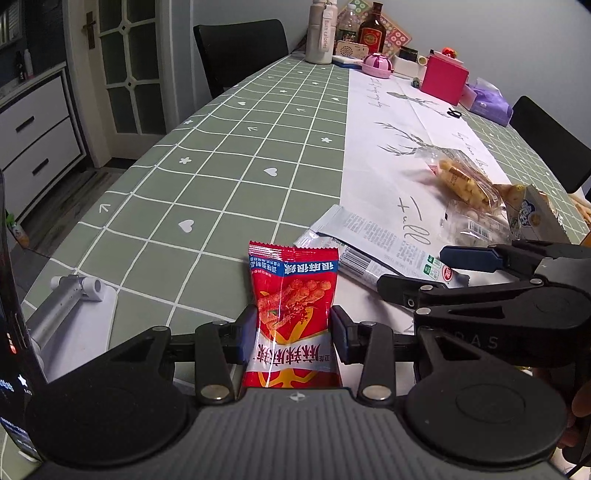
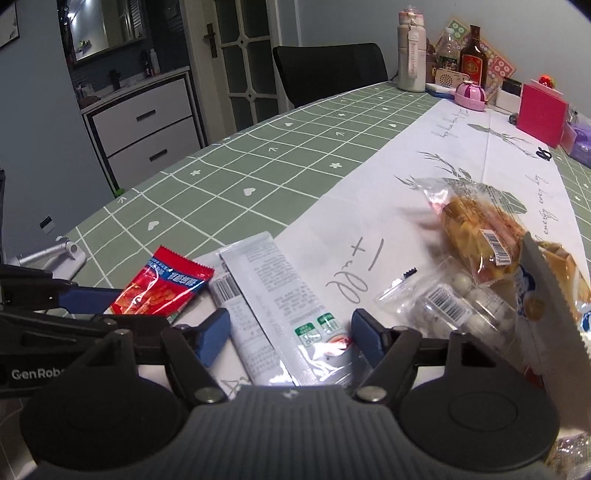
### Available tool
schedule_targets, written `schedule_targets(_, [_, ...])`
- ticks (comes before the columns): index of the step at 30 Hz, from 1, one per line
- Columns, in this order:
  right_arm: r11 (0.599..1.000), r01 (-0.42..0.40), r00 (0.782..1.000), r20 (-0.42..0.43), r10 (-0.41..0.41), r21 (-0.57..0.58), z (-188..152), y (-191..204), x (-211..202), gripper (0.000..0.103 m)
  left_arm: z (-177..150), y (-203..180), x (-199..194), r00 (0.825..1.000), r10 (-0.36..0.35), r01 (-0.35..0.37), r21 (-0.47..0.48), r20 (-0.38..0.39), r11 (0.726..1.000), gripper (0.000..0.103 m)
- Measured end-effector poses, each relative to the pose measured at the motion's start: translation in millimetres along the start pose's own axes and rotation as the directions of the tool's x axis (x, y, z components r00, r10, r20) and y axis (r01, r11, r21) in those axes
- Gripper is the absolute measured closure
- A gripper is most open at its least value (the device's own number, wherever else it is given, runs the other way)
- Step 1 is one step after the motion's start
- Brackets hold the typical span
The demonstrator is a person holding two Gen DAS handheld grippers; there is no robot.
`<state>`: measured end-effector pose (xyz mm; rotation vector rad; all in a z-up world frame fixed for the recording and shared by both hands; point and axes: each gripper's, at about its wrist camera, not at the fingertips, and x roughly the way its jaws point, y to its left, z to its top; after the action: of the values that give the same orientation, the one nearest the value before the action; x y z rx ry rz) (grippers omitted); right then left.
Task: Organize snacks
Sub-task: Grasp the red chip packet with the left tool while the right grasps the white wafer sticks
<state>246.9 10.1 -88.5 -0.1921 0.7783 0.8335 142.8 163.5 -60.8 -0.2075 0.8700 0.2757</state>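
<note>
A red snack packet [image 1: 291,295] lies on the green checked tablecloth [image 1: 221,166], and my left gripper [image 1: 293,332] is shut on its lower half, pads pressing both edges. The same red packet [image 2: 159,288] shows at the left of the right wrist view. Two long grey-white packets [image 2: 273,306] lie side by side on the white runner. My right gripper [image 2: 290,336] stands open around their near end, pads clear of them. Further right are a clear bag of yellow crackers [image 2: 480,229], a clear bag of white balls [image 2: 461,306] and a tan snack bag [image 2: 543,295].
A silver phone stand [image 1: 74,295] and a dark phone [image 1: 11,295] stand at the table's near left edge. At the far end are a tall bottle [image 1: 320,33], a pink box [image 1: 443,75] and a purple tissue pack [image 1: 491,103]. Black chairs [image 1: 240,48] flank the table.
</note>
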Motion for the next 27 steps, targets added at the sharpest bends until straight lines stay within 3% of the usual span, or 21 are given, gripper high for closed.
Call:
schedule_targets(9, [0.996, 0.094, 0.995, -0.016, -0.094, -0.004, -24, 17, -25, 0.045, -2, -1, -1, 1.000, -0.011, 0.011, 0.006, 0.002, 1.000, 0.056])
schedule_targets(17, [0.973, 0.205, 0.976, -0.095, -0.196, 0.101, -58, 30, -66, 0.045, -10, -21, -5, 0.993, -0.115, 0.116, 0.103, -0.016, 0.988, 0.056])
schedule_targets(22, [0.968, 0.217, 0.973, -0.111, -0.204, 0.122, -72, 32, -84, 0.042, -18, -36, -9, 0.987, -0.153, 0.158, 0.169, -0.042, 0.973, 0.055])
schedule_targets(27, [0.984, 0.178, 0.983, -0.052, -0.178, -0.001, -68, 42, -84, 0.029, -19, -37, -10, 0.985, -0.163, 0.169, 0.169, -0.050, 0.971, 0.052])
